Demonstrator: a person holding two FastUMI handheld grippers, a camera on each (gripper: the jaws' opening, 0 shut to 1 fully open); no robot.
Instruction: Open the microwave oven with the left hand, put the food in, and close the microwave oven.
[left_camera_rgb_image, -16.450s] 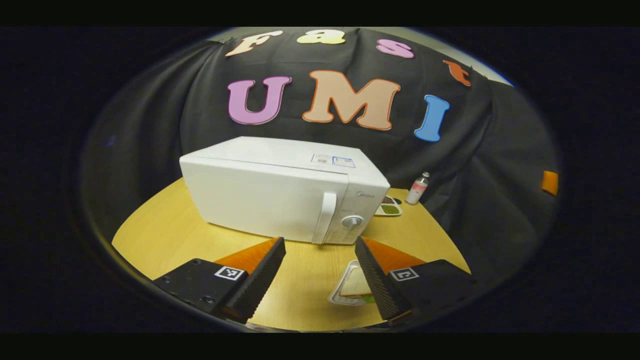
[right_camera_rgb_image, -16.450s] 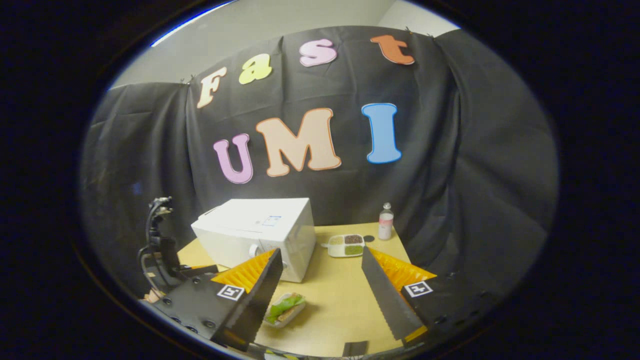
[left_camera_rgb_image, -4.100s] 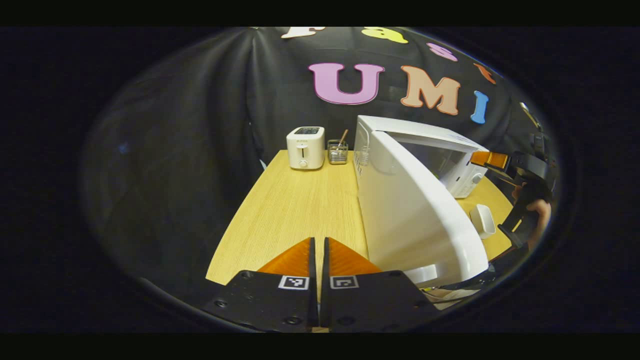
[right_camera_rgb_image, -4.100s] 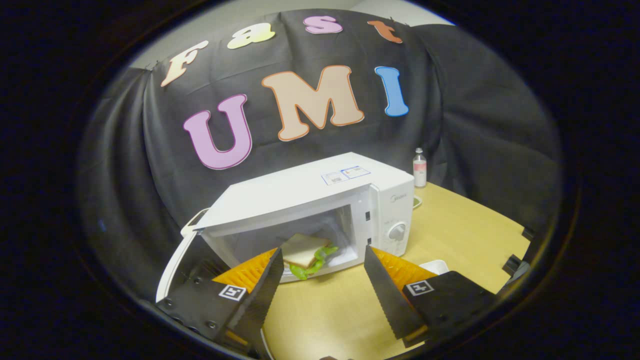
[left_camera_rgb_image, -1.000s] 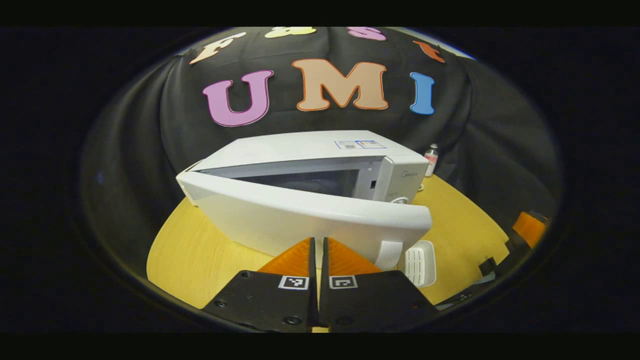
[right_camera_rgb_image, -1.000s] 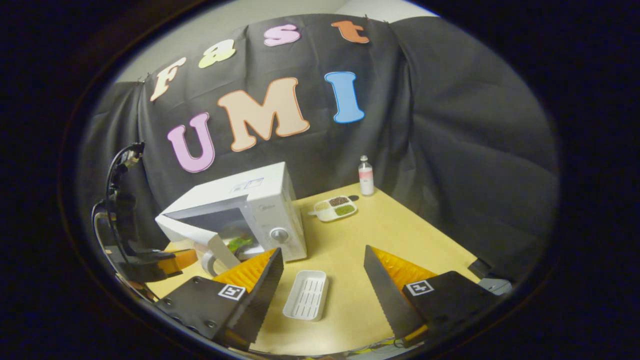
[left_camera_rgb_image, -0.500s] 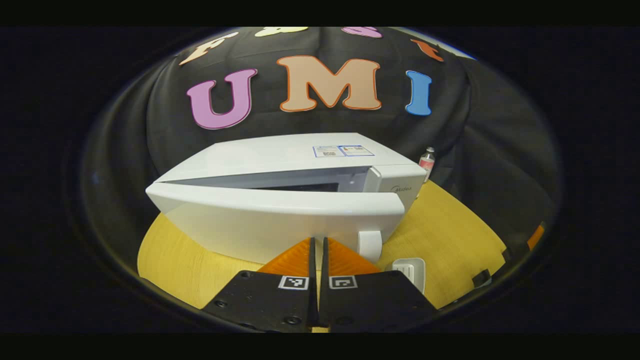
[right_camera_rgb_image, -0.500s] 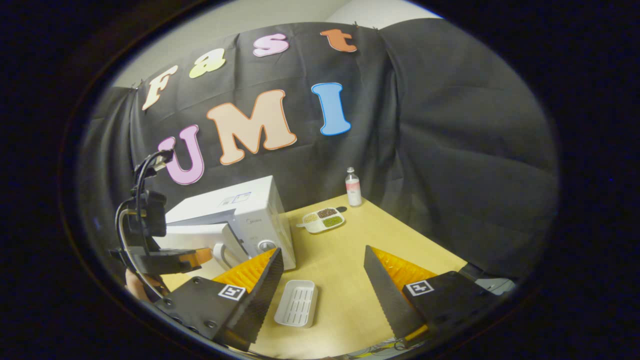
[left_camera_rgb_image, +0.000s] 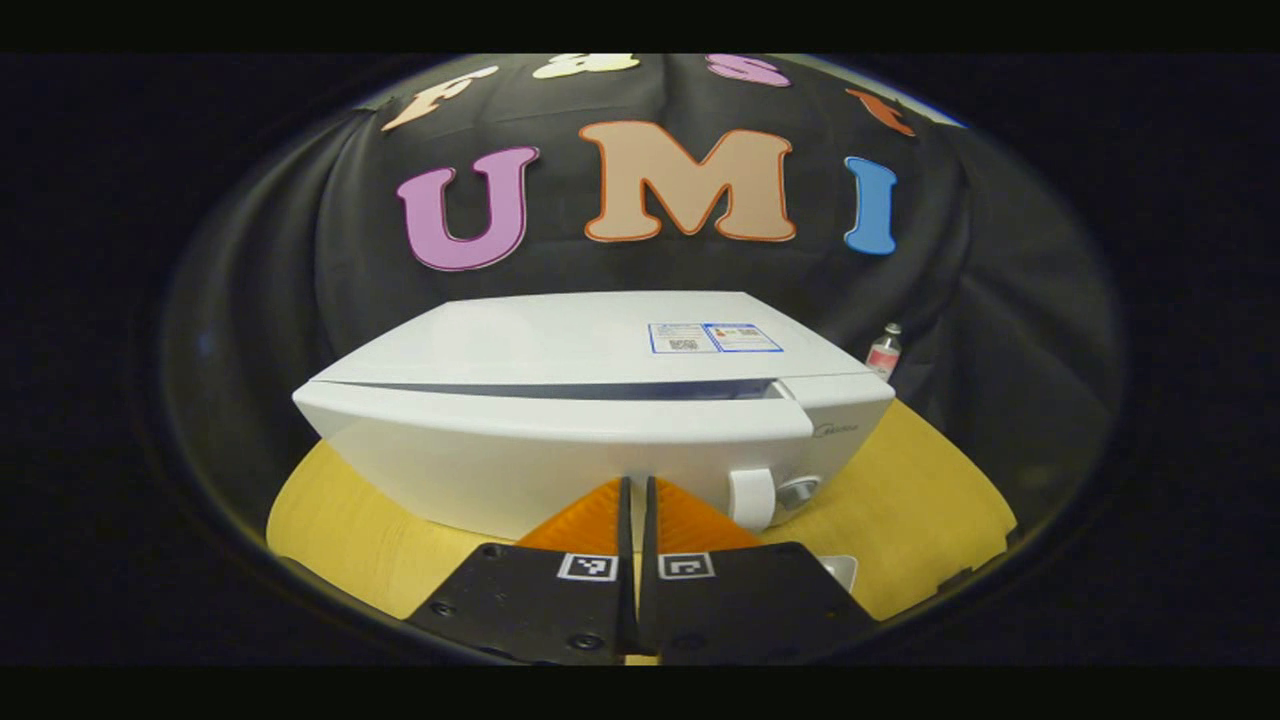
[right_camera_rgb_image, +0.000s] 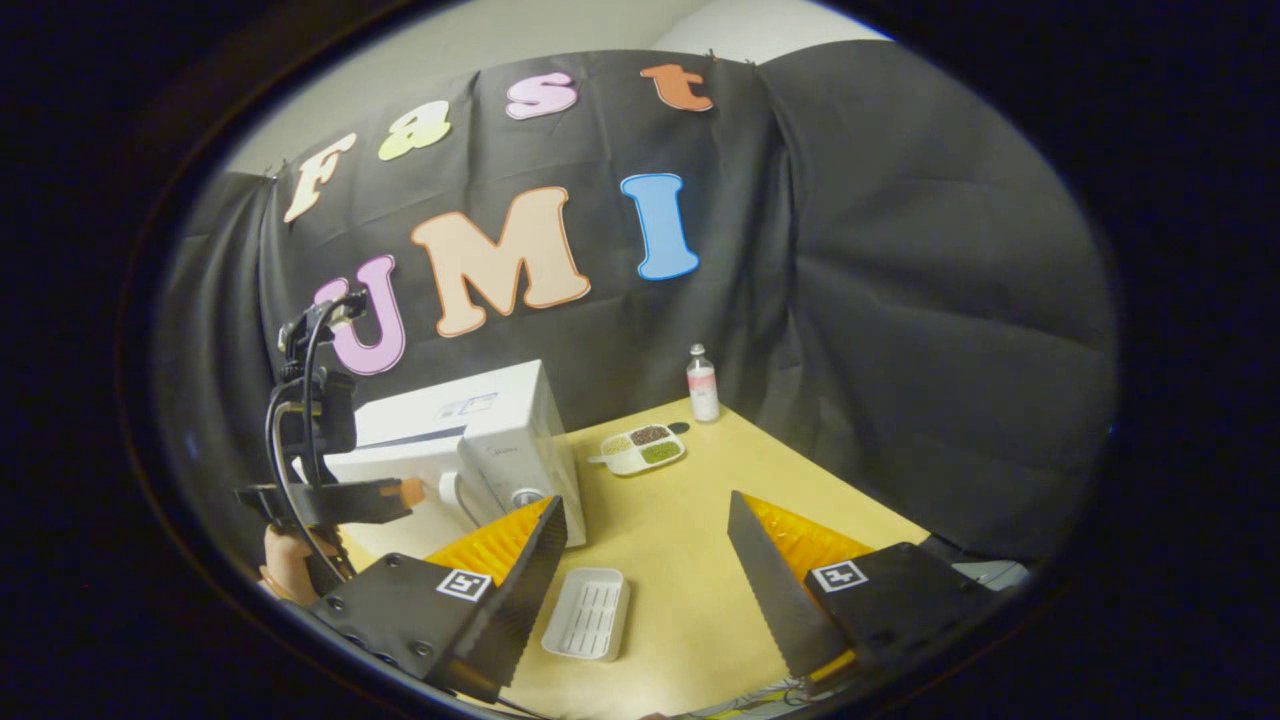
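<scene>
The white microwave (left_camera_rgb_image: 600, 345) stands on the wooden table, its door (left_camera_rgb_image: 560, 450) almost closed with only a thin dark gap along the top. My left gripper (left_camera_rgb_image: 634, 490) is shut, fingertips pressed against the door front, just left of the door handle (left_camera_rgb_image: 752, 498). In the right gripper view the microwave (right_camera_rgb_image: 480, 440) sits at the left and the left gripper (right_camera_rgb_image: 375, 492), held by a hand, touches its door. My right gripper (right_camera_rgb_image: 645, 560) hangs open over the table with nothing between its fingers. The food is hidden inside.
An empty white tray (right_camera_rgb_image: 586, 613) lies on the table (right_camera_rgb_image: 700, 540) in front of the microwave. A divided dish of grains (right_camera_rgb_image: 642, 449) and a small bottle (right_camera_rgb_image: 702, 384) stand at the back right. Black cloth surrounds the table.
The left gripper has pushed the microwave door further in, from a wide gap to a thin slit. The right gripper has stayed open and drawn back slightly.
</scene>
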